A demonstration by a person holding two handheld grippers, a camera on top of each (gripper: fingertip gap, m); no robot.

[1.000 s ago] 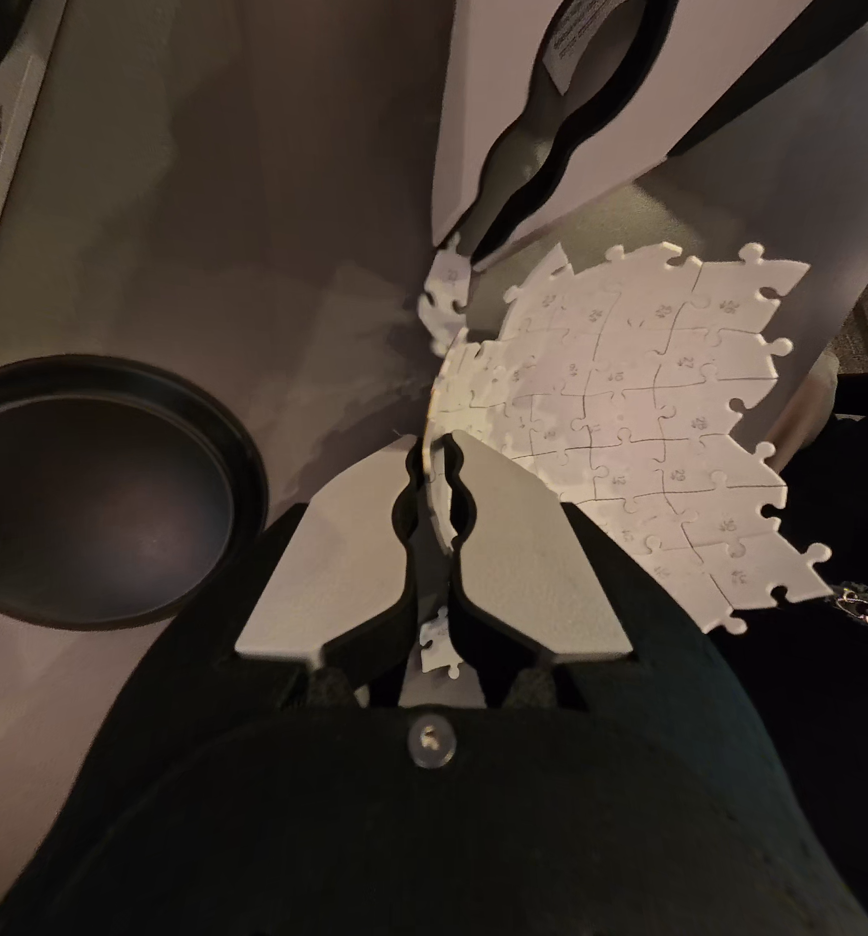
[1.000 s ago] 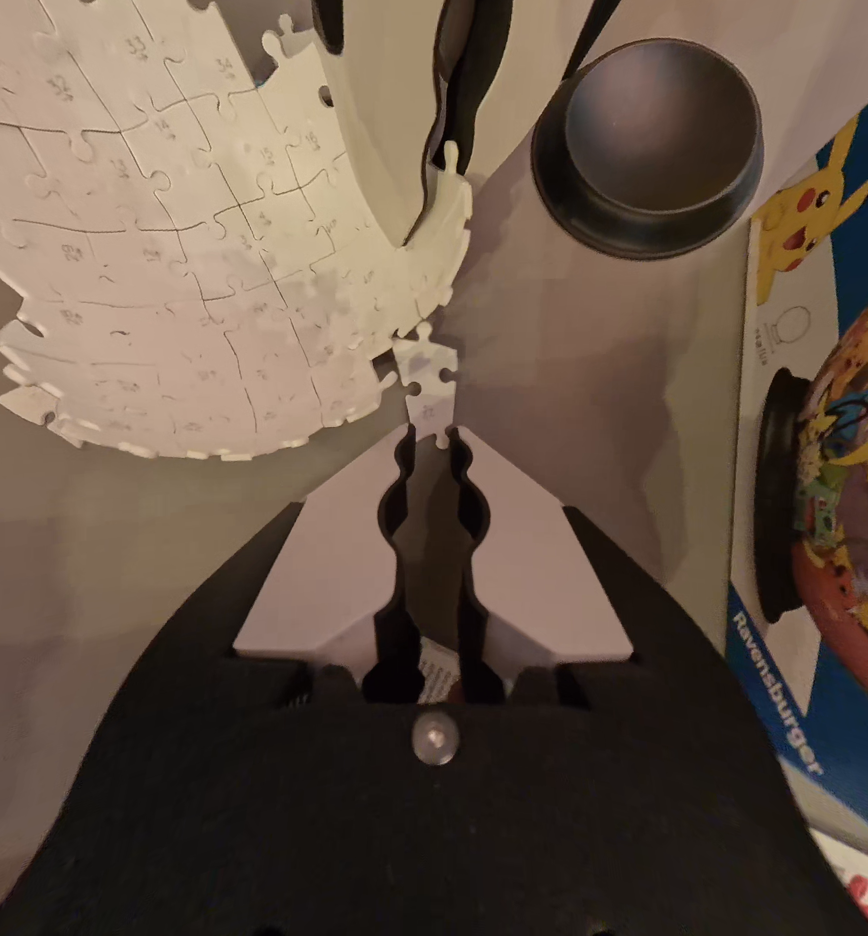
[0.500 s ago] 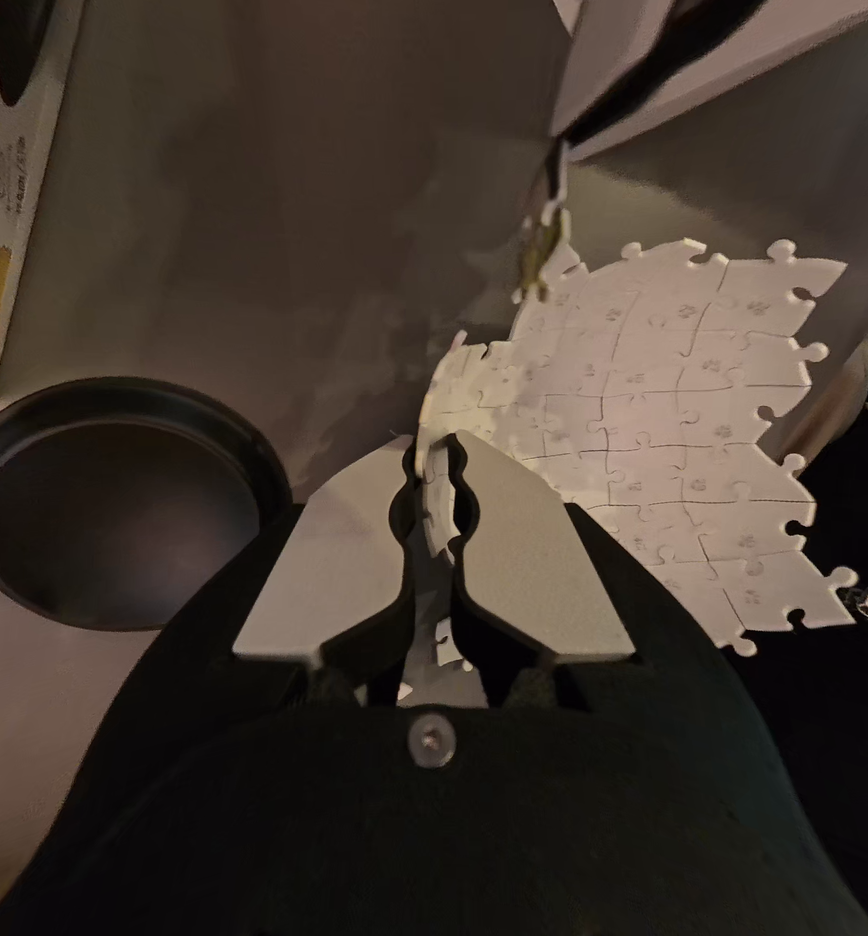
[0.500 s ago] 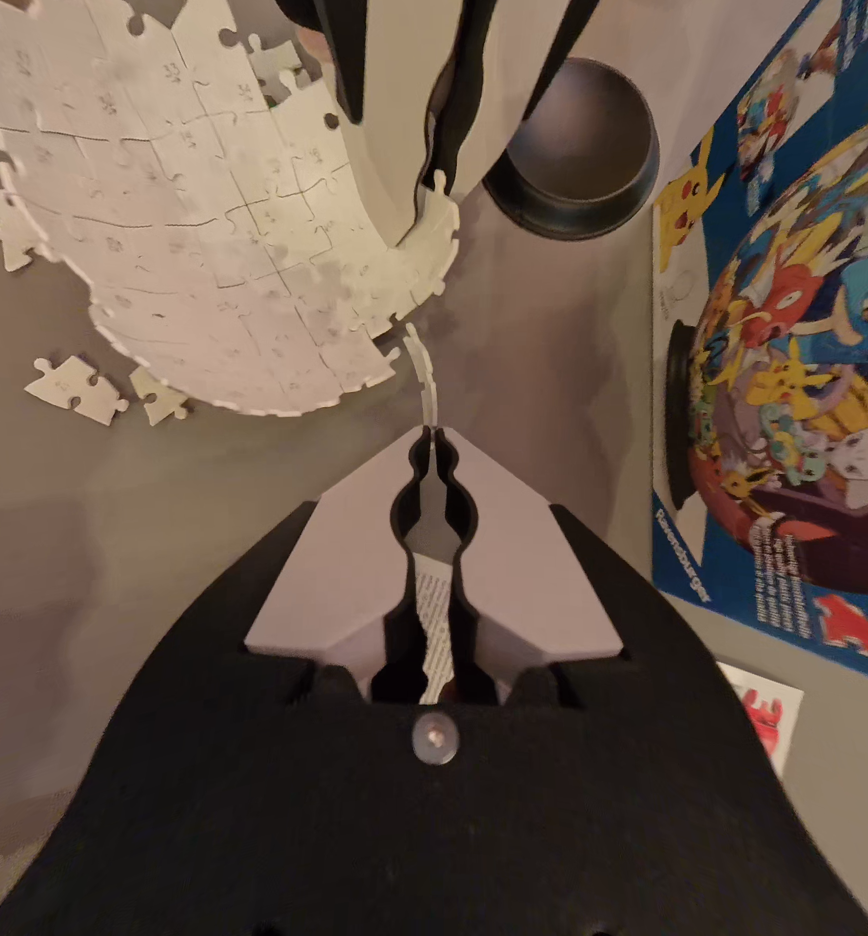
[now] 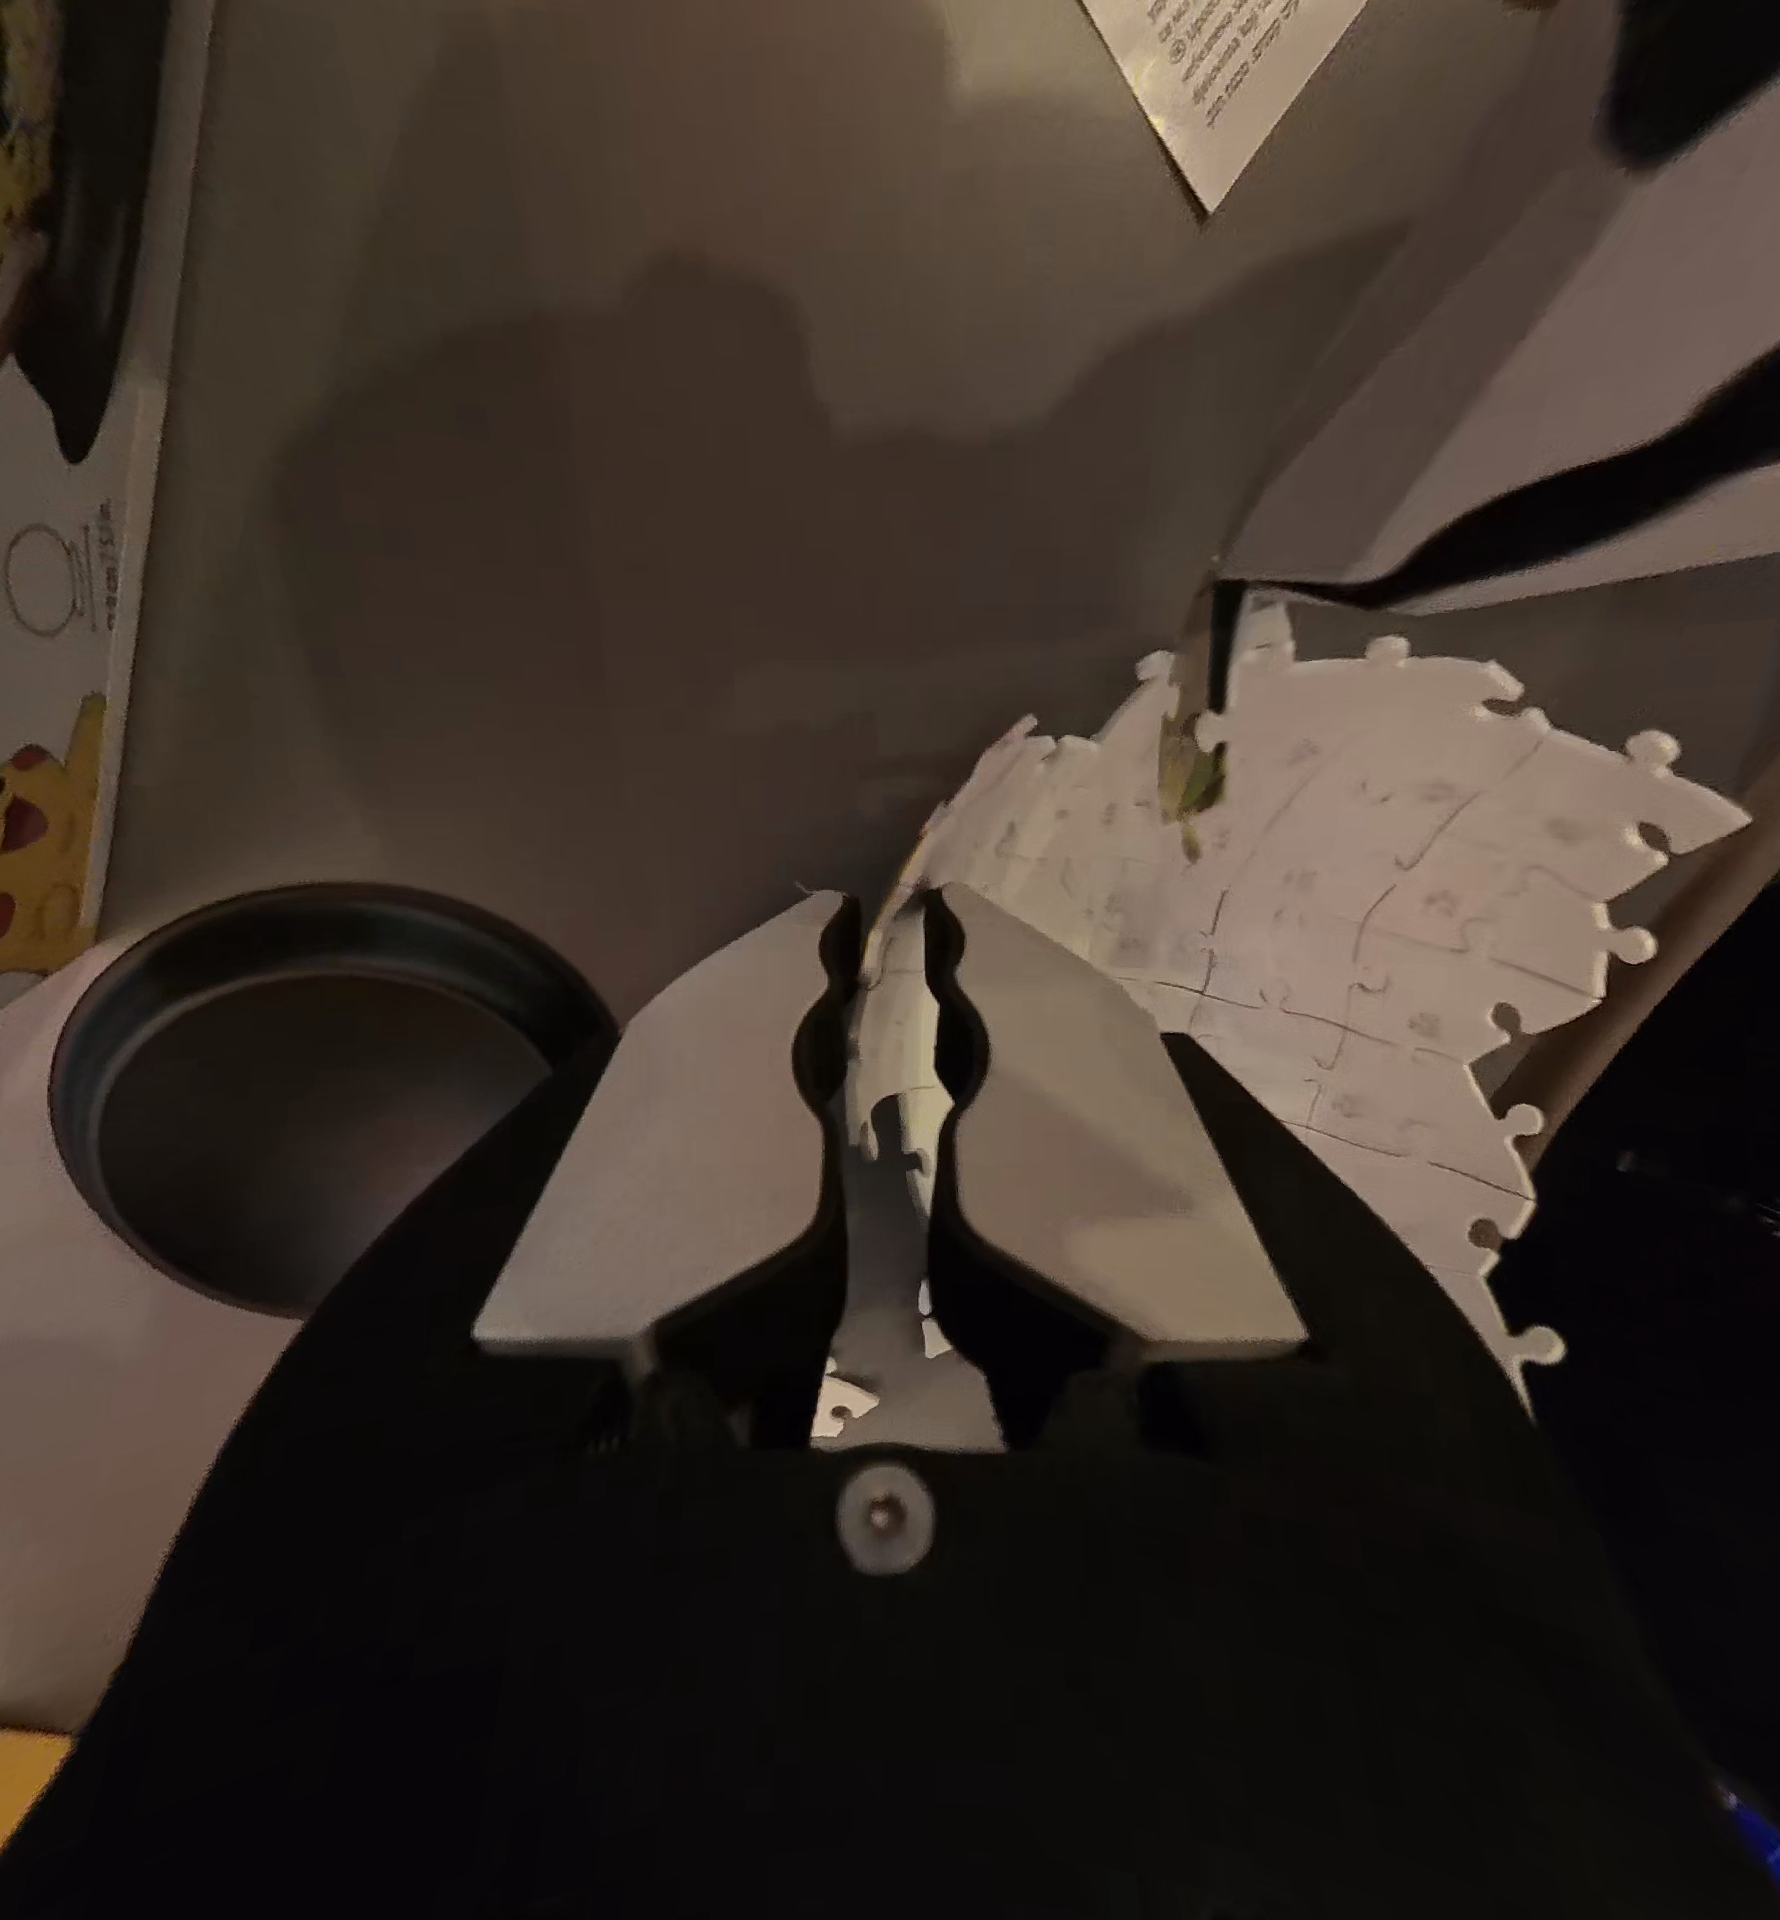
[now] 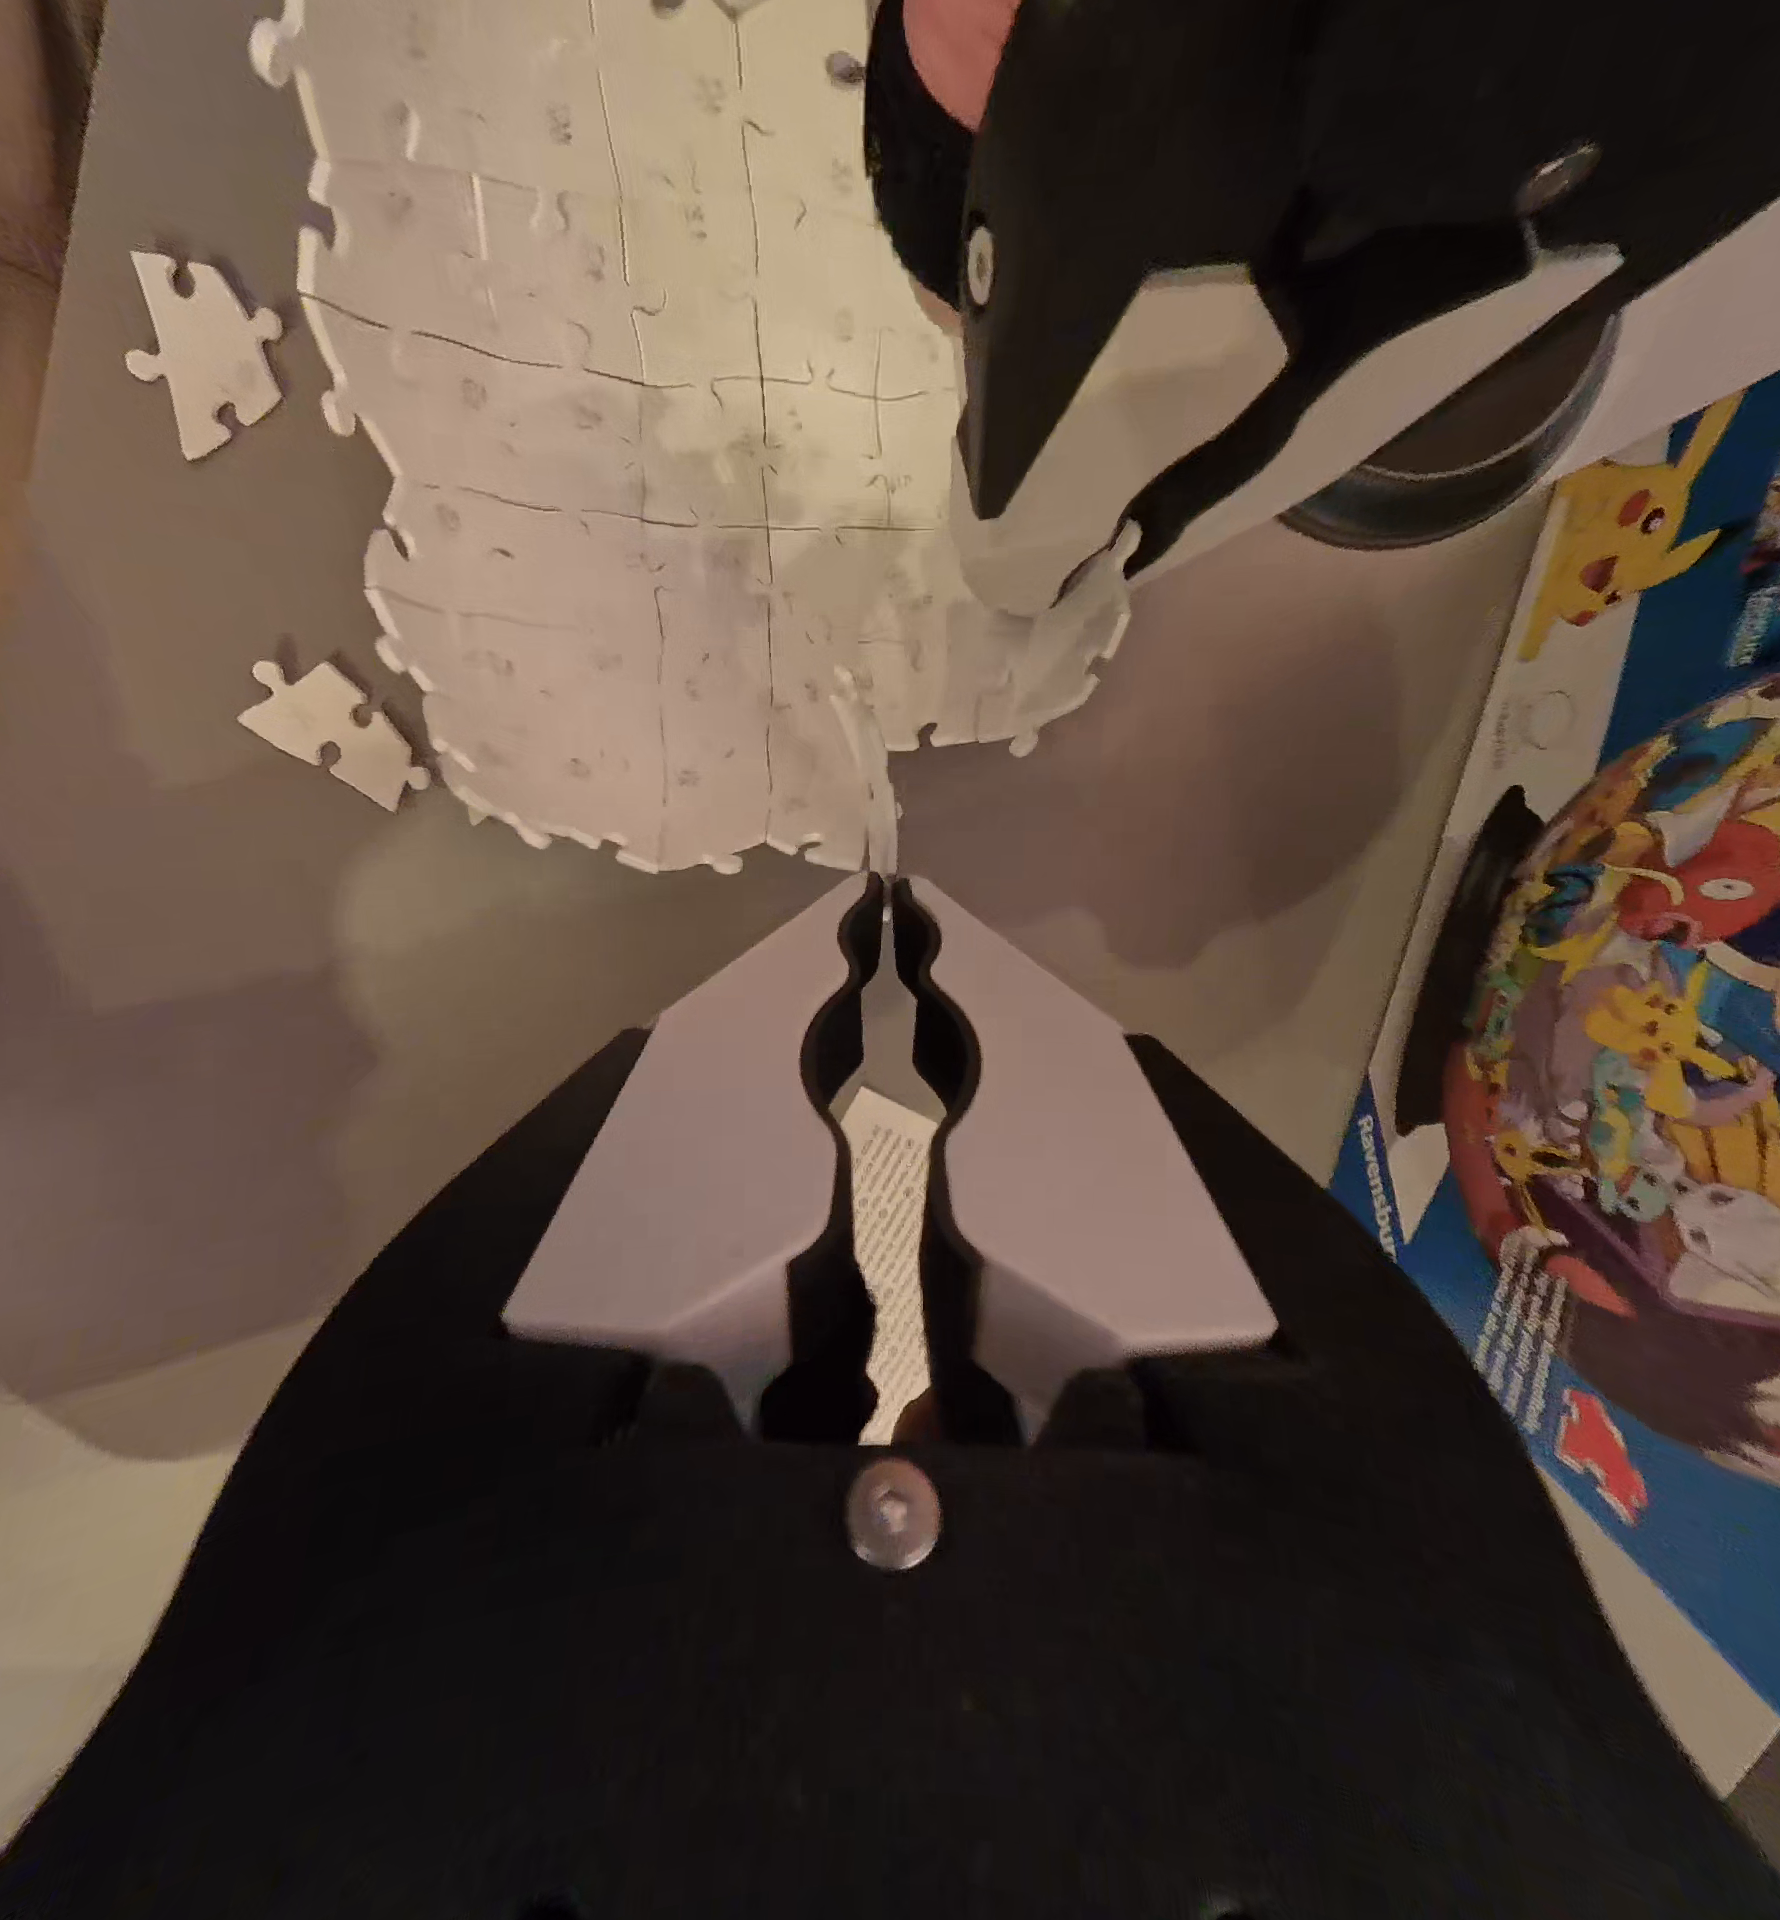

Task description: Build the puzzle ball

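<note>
A curved white shell of joined puzzle pieces [image 5: 1364,935] is the partly built ball. My left gripper [image 5: 886,904] is shut on the shell's left edge and holds it up. In the right wrist view the shell [image 6: 637,520] fills the upper middle, with the left gripper [image 6: 1094,561] clamped on its right rim. My right gripper [image 6: 886,883] is shut on a single puzzle piece [image 6: 875,810], seen edge-on, whose tip touches the shell's lower edge. In the left wrist view that piece [image 5: 1192,769] hangs from the right gripper [image 5: 1218,613] over the shell's top edge.
A black round stand [image 5: 294,1122] sits on the grey table at left. The colourful puzzle box [image 6: 1644,1039] lies at right. Two loose white pieces [image 6: 202,348] [image 6: 335,732] lie left of the shell. A printed white leaflet [image 5: 1218,94] lies at the far side. The left gripper's tips are roughly 7 cm from the right gripper's.
My right gripper has carried the single piece in against the shell's edge. My left gripper has turned the shell, which now shows more loose pieces beside it.
</note>
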